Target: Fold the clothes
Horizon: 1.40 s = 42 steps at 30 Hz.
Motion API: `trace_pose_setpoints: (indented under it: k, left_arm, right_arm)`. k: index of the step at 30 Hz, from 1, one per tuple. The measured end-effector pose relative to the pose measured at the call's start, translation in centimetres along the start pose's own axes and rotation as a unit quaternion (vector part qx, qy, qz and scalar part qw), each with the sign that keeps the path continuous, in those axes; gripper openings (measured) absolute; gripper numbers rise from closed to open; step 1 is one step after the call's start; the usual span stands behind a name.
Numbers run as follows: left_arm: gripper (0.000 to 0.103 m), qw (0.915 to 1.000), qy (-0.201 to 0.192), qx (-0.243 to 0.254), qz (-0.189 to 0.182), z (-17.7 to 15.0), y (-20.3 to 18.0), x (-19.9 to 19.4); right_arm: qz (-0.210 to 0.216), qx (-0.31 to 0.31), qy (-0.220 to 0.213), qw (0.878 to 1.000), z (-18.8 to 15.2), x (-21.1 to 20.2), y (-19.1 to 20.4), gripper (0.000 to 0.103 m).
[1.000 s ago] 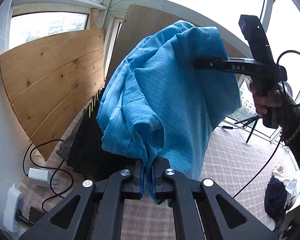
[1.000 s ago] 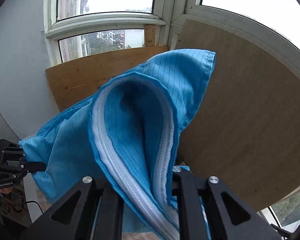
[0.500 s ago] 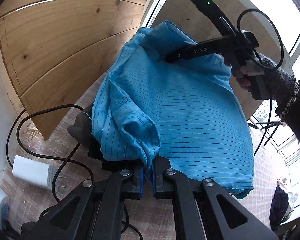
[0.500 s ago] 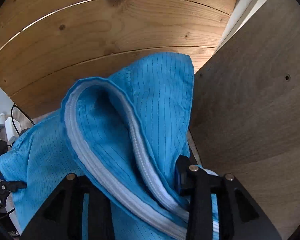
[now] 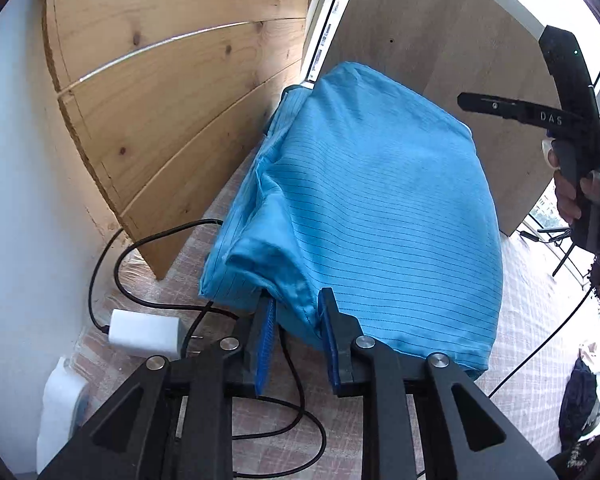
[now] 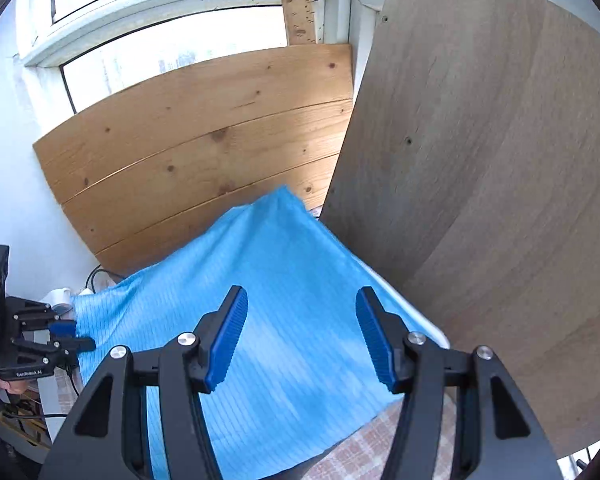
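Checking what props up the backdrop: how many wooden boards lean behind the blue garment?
2: a knotty pine plank board at left, and a smooth grey-brown board at right. Others may be hidden.

Just ahead of the left gripper (image 5: 296, 312), whose fingers are black with ribbed blue pads (image 5: 265, 344), lies a bright blue garment (image 5: 372, 216) with thin dark pinstripes. To that gripper's left sit a white charger (image 5: 144, 333) and a black cable (image 5: 108, 248) on a pink-and-white checked cloth (image 5: 540, 320). The right gripper (image 6: 302, 332) has the same black frame and blue pads. Beyond both stand an orange-brown knotty pine board (image 6: 204, 132) and a grey-brown wood-grain panel (image 6: 500, 160).
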<state>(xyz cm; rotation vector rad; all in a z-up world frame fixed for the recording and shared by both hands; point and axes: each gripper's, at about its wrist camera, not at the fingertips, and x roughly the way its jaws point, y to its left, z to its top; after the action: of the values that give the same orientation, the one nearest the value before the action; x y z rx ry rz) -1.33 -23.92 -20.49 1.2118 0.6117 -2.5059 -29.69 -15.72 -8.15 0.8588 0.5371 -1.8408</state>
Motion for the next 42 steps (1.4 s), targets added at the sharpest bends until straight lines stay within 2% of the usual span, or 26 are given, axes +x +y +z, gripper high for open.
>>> trace_pose_setpoints:
  k: [3,5,6,9,12,14,20,23,25,28,32,34,36,37,40,42]
  left_arm:
    - [0.022,0.9995,-0.015,0.023,0.013,1.4,-1.2,-1.2]
    - [0.022,0.9991,-0.022,0.035,-0.004,1.9,-2.3,-1.5]
    - [0.024,0.9988,-0.026,0.041,-0.013,2.2,-2.8,-1.6]
    - [0.025,0.9978,-0.017,0.062,-0.017,2.7,-4.4,-0.5]
    - [0.025,0.9965,-0.001,0.077,-0.033,3.2,-5.6,1.4]
    - [0.025,0.9953,0.017,0.091,-0.028,3.0,-5.9,2.8]
    - [0.025,0.9948,0.053,0.076,-0.043,2.6,-5.9,7.4]
    - [0.024,0.9943,0.047,0.084,-0.046,2.9,-6.1,6.9]
    - [0.024,0.9945,0.039,0.082,-0.052,3.0,-5.7,5.8]
    - [0.025,0.9943,0.025,0.079,-0.067,2.9,-5.3,3.9]
    - [0.025,0.9910,0.023,0.098,-0.088,2.0,-6.4,2.9]
    - [0.025,0.9885,0.032,0.112,-0.095,1.1,-7.6,2.8]
    - [0.025,0.9856,0.040,0.131,-0.098,0.0,-8.6,2.9]
    - [0.025,0.9850,0.043,0.137,-0.095,-0.1,-8.9,3.2]
    - [0.025,0.9846,0.051,0.139,-0.094,-0.2,-9.4,3.7]
    - [0.025,0.9853,0.057,0.127,-0.099,-0.1,-9.2,4.2]
  right_arm:
    - [-0.012,0.004,0.018,1.000,-0.8,2.7,1.0,0.056]
    - [-0.039,0.002,0.041,0.998,-0.6,5.1,1.1,0.056]
    - [-0.068,-0.001,0.052,0.996,-0.5,6.4,0.8,0.056]
    - [-0.086,-0.002,0.069,0.994,-0.3,9.2,-0.3,0.056]
    - [-0.089,-0.018,0.073,0.993,0.1,10.9,-0.9,0.056]
    - [-0.081,-0.019,0.069,0.994,0.7,11.7,-1.3,0.056]
    - [-0.059,0.000,0.078,0.995,2.0,14.6,-2.9,0.057]
    - [-0.067,0.023,0.056,0.996,2.0,12.1,-3.3,0.057]
    - [-0.051,0.060,0.036,0.996,1.0,8.8,-3.9,0.059]
    - [-0.024,0.139,0.018,0.990,-2.3,4.2,-4.7,0.061]
    - [-0.006,0.213,0.011,0.977,-7.3,0.6,-3.0,0.062]
    - [0.004,0.248,0.025,0.968,-9.0,0.0,-3.1,0.062]
    - [0.054,0.289,0.013,0.956,-9.9,0.8,-4.0,0.062]
    - [0.056,0.301,0.010,0.952,-9.9,1.1,-4.5,0.062]
    - [0.013,0.312,0.003,0.950,-9.7,1.4,-6.2,0.062]
    - [0.017,0.321,-0.002,0.947,-9.5,1.9,-7.7,0.062]
